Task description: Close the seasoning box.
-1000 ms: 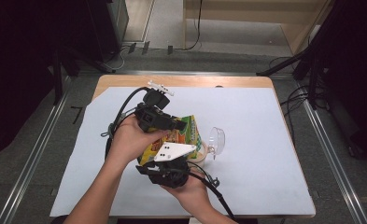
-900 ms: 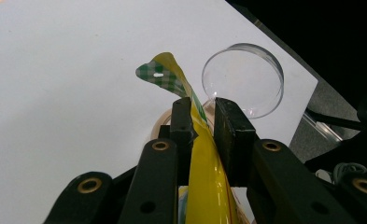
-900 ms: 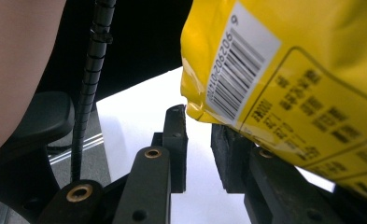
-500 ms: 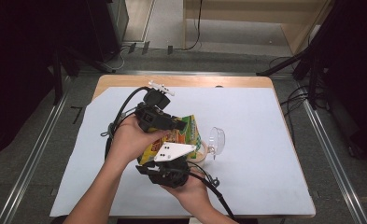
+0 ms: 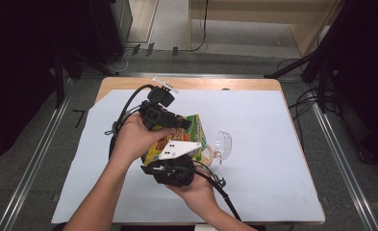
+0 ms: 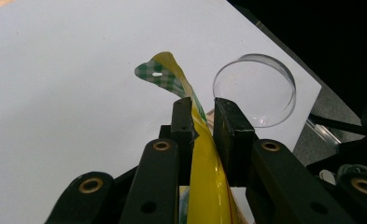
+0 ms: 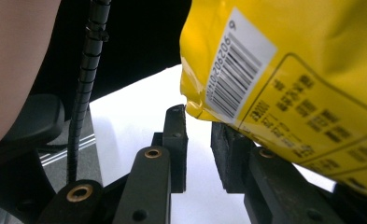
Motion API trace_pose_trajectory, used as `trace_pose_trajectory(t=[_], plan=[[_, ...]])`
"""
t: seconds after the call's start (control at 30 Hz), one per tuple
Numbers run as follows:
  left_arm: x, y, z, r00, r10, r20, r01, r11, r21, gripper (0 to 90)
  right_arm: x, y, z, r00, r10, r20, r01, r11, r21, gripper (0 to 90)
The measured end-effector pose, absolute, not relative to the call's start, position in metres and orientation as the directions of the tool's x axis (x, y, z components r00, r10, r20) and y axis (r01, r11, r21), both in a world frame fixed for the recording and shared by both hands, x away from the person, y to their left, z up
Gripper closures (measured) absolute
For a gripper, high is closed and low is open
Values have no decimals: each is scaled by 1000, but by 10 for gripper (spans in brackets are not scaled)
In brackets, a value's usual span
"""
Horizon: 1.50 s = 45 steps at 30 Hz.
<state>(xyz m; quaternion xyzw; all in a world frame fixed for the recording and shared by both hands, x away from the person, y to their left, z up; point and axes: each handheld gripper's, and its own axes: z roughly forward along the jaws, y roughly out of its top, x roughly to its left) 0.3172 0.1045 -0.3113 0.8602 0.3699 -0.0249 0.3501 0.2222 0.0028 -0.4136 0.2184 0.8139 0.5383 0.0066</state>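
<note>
the yellow snack bag (image 5: pixel 191 137) sits mid-frame in the high view, held up over the white table sheet (image 5: pixel 273 125). the left gripper (image 6: pixel 203 116) pinches the bag's top edge between its pads. the right gripper (image 7: pixel 199 126) has a gap between its pads, the bag's lower corner resting at it, unclamped. to open it cleanly, bite that corner first, then pull apart, clear of the clear plastic bowl (image 6: pixel 256 91).

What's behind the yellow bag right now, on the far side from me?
Just past the yellow bag, a clear plastic dish rests on the white sheet; a tan ring shows near it. The bag and both grippers cover the sheet beneath them, so anything there is hidden.
</note>
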Motion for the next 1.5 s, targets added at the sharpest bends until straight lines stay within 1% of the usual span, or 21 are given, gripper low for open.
trace_pose_trajectory(t=[0.2,0.77,1.5], plan=[[317,105,-315,724,617,-309,656,-478,583,788,221,2,-416,-906,365,214,342,336,877,773],[313,102,-310,730,619,-289,646,-490,585,790,218,2,-414,-906,356,229,347,314,884,773],[315,104,-312,717,619,-322,668,-476,572,785,215,2,-412,-908,357,222,342,320,884,773]])
